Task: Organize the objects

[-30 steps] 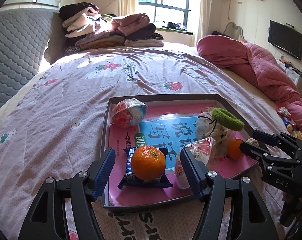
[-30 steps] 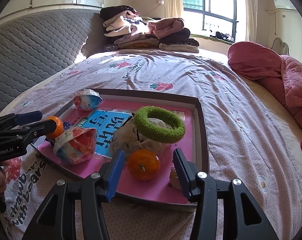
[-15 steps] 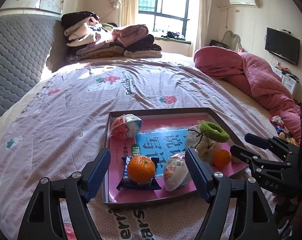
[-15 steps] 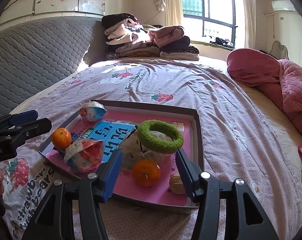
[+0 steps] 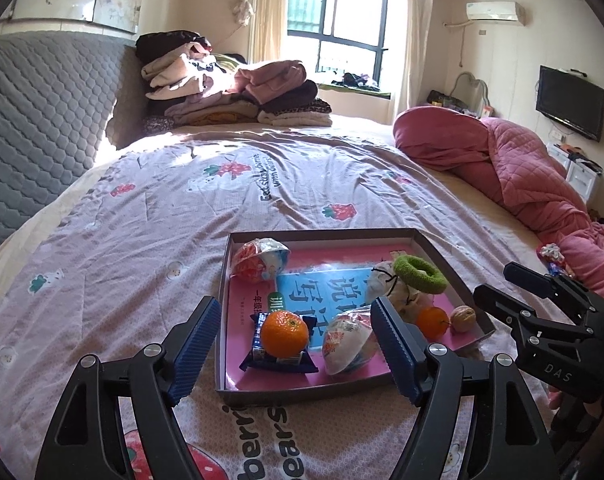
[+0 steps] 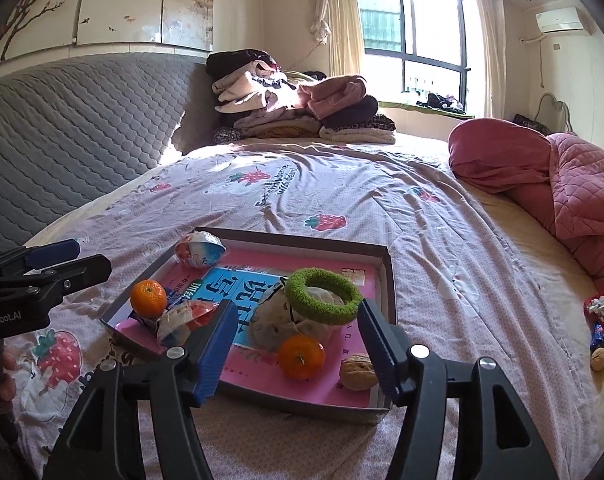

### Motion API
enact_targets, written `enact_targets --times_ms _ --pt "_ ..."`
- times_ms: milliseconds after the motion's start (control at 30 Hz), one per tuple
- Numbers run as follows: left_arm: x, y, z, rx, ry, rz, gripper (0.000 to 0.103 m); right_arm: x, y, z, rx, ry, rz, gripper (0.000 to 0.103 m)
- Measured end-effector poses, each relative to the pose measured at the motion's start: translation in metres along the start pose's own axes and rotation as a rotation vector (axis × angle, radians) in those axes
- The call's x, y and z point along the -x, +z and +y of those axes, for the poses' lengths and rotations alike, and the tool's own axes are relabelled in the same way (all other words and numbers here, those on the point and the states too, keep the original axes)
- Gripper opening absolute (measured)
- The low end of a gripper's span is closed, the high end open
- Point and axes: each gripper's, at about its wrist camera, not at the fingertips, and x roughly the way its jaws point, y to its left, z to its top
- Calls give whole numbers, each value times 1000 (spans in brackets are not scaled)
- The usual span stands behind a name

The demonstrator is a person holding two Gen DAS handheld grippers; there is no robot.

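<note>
Tray (image 5: 441,250) long axis crosswise

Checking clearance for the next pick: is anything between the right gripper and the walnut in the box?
Nothing visible does. The right gripper is open and empty above the box's near corner; the walnut lies exposed, beside an orange.

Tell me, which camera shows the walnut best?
The right wrist view: the walnut lies close and whole beside an orange in the box. The left wrist view shows it small and far, near the box's right edge.
</note>
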Motion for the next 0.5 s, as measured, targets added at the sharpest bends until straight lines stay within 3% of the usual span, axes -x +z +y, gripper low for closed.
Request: enact_targets --times_ms 500 --pt "36 1 -4 -5 40 -34 78 50 15 12 17 -36 -117 67"
